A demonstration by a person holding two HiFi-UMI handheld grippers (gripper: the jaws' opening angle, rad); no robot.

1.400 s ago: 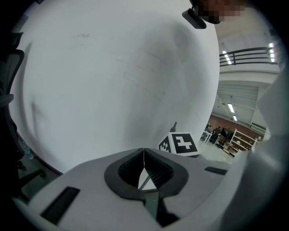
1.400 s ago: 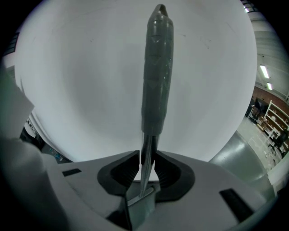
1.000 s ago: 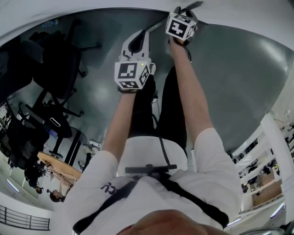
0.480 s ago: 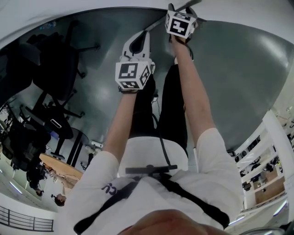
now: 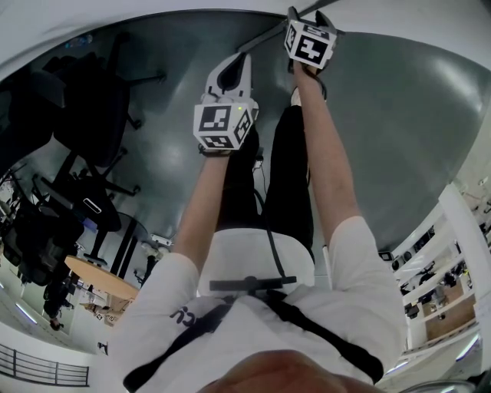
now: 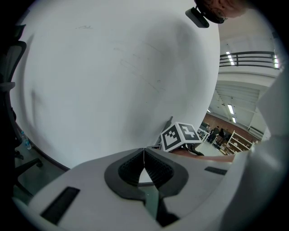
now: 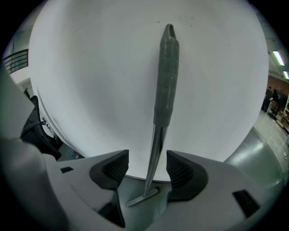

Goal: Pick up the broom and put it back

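Note:
The broom leans upright against the white wall [image 7: 90, 72]; its grey-green grip [image 7: 165, 76] is at the top and its thin metal shaft [image 7: 156, 144] runs down between my right gripper's jaws. My right gripper [image 7: 146, 164] is open, and both pads [image 7: 116, 168] stand clear of the shaft. In the head view the right gripper [image 5: 307, 17] is at the wall, with the broom handle [image 5: 267, 38] crossing beside it. My left gripper [image 5: 230, 67] hangs lower left over the floor. Its jaws are shut with nothing between them [image 6: 144, 155].
Dark office chairs [image 5: 92, 115] stand on the grey floor [image 5: 383, 138] to my left. A round wooden table [image 5: 100, 276] lies behind them. White shelving [image 5: 441, 253] runs along my right. The person's legs are straight below the grippers.
The right gripper's marker cube has shifted slightly right and turned a little at the wall. The left gripper has barely moved.

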